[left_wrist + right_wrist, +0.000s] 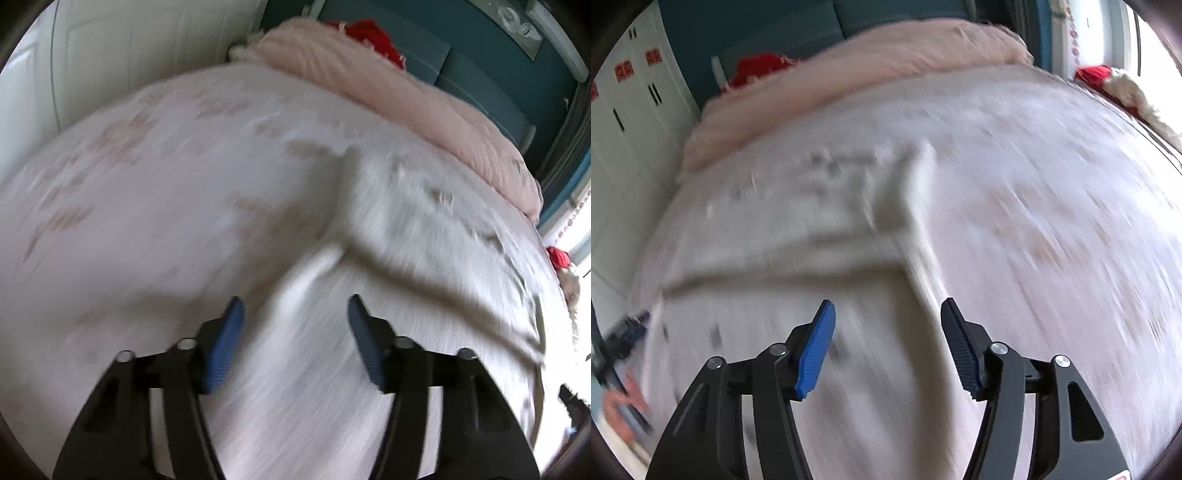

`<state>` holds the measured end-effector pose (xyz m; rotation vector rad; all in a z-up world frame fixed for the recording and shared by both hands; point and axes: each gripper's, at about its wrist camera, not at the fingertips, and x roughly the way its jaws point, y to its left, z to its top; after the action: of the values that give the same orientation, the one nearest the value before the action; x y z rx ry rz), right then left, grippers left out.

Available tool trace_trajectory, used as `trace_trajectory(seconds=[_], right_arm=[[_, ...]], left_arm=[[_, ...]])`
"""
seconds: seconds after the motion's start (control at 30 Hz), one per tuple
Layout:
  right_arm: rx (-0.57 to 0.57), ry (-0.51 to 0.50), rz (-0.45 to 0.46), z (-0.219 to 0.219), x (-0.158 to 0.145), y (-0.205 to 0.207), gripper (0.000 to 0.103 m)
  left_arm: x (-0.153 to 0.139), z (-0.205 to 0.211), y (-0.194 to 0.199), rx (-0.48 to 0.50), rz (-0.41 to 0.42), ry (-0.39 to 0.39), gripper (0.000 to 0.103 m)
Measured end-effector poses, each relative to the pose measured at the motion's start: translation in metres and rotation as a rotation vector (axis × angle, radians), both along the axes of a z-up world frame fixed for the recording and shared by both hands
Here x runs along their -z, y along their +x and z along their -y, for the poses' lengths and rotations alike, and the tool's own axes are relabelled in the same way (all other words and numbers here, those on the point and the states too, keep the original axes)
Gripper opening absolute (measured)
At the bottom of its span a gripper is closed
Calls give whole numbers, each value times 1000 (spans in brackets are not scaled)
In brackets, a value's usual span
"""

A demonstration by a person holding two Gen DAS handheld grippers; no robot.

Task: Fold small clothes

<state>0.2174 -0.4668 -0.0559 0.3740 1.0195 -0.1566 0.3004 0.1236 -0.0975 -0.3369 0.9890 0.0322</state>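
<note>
Two grippers, both with their jaws spread wide and nothing between the blue pads. Everything was smeared with motion blur, so no brand or writing could be read anywhere; the red squares (623,71) stuck on the white cupboard doors (628,147) might have been labels, but I couldn't make out a single letter.

The left gripper (293,306) hung over a pale garment (424,251) lying flat on the bed cover (129,184). The garment sat ahead of it and off to the right, with a raised fold or edge of cloth running from just in front of the fingertips away toward the far end of the bed. A dark crease crossed it from near the middle out to the right.

From the right wrist view, the right gripper (888,308) was over the same garment (798,229), which lay ahead and mostly to the left there. Its near part passed under the fingers. Its right edge ran roughly straight away from the gripper, toward the pink blanket (868,62) bunched at the far end. That seemed to be its long axis, though the blur made it hard to be sure.

Small dark specks dotted the cloth. Something red (373,37) poked up behind the blanket, against a teal wall (480,55).
</note>
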Motion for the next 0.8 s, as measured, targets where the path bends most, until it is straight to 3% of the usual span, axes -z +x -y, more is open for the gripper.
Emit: trace_trajectory(seconds=[0.1, 0.17, 0.2, 0.33, 0.4, 0.53, 0.8], right_arm=[[38, 69, -102, 8, 18, -71, 60], [63, 156, -160, 3, 29, -114, 60], [66, 199, -172, 1, 32, -129, 61], [31, 299, -153, -28, 36, -169, 71], [18, 319, -136, -39, 37, -168, 77], [24, 294, -112, -53, 41, -154, 77], [-6, 39, -167, -83, 35, -137, 77]], left_arm=[[2, -34, -53, 10, -106, -90, 73], [-1, -44, -85, 13, -126, -151, 80], [-4, -46, -101, 20, -132, -179, 88], [-4, -37, -144, 27, -166, -288, 97], [-5, -29, -153, 5, -139, -282, 98], [-4, -14, -149, -30, -155, -213, 98], [-3, 14, -139, 20, -220, -23, 93]])
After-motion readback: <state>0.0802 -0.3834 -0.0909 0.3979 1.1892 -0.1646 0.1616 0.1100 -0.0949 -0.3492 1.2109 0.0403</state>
